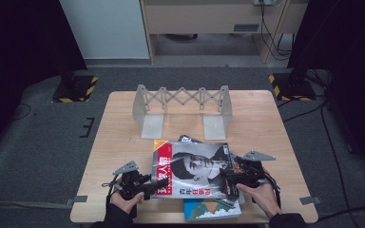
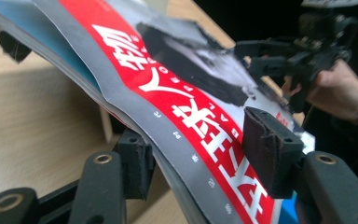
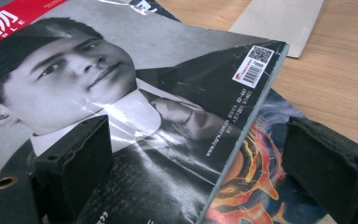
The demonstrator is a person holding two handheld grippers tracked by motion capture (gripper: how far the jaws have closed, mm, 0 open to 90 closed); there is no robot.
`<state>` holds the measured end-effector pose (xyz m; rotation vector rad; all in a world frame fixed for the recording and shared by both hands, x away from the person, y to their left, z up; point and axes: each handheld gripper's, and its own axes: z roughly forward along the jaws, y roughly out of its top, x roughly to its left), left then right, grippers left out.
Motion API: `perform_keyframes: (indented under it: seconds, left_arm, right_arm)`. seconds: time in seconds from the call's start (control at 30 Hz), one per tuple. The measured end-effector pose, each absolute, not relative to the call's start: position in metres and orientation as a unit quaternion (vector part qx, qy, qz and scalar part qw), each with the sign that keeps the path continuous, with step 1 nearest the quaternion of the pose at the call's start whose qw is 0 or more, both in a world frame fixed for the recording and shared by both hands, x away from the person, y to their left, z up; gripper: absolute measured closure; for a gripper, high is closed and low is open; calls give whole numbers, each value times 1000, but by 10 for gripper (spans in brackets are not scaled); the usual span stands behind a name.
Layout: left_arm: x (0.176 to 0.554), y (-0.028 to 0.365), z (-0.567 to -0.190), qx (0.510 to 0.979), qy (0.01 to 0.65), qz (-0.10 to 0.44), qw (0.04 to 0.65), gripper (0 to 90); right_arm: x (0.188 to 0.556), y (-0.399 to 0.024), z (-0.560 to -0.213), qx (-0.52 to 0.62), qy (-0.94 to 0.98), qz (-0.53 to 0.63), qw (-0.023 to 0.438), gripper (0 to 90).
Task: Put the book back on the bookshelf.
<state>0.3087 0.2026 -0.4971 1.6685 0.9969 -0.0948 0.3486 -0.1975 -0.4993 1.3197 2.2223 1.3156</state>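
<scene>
A magazine with a red band and a black-and-white portrait lies on top of a small pile near the table's front edge. My left gripper is at its left edge. In the left gripper view the raised, bent edge of the magazine passes between the jaws of my left gripper, one pad under it and one over it, still wide apart. My right gripper is at the magazine's right edge. There my right gripper stands open, one pad over the cover and the other beyond its edge.
A metal expanding book rack stands at the back of the wooden table. Under the top magazine lie a flame-patterned cover, a dark magazine and a blue-green book. The right hand shows in the left gripper view.
</scene>
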Motion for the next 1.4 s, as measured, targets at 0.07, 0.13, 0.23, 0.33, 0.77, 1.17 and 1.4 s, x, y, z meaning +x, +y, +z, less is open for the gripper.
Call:
perform_keyframes:
  seconds: [0.07, 0.13, 0.23, 0.33, 0.77, 1.17, 1.4]
  left_arm:
    - [310, 202, -494, 704, 421, -41, 571, 486]
    - [311, 201, -491, 694, 423, -45, 580, 520]
    - [315, 196, -488, 688, 428, -50, 584, 553]
    - [316, 189, -487, 692, 425, -52, 581, 565]
    - [319, 187, -474, 682, 436, -74, 583, 678]
    - [325, 194, -456, 660, 441, -79, 604, 758]
    - [331, 191, -445, 651, 430, -84, 620, 793]
  right_arm:
    - [349, -198, -500, 452, 758, 454, 118, 86]
    - [349, -199, -500, 455, 755, 458, 114, 86]
    - [350, -200, -500, 458, 751, 461, 113, 88]
    - [350, -200, -500, 461, 748, 464, 111, 89]
    - [351, -215, -494, 470, 741, 463, 120, 97]
    - [358, -251, -494, 506, 724, 433, 178, 94]
    - [363, -274, -502, 528, 728, 384, 210, 91]
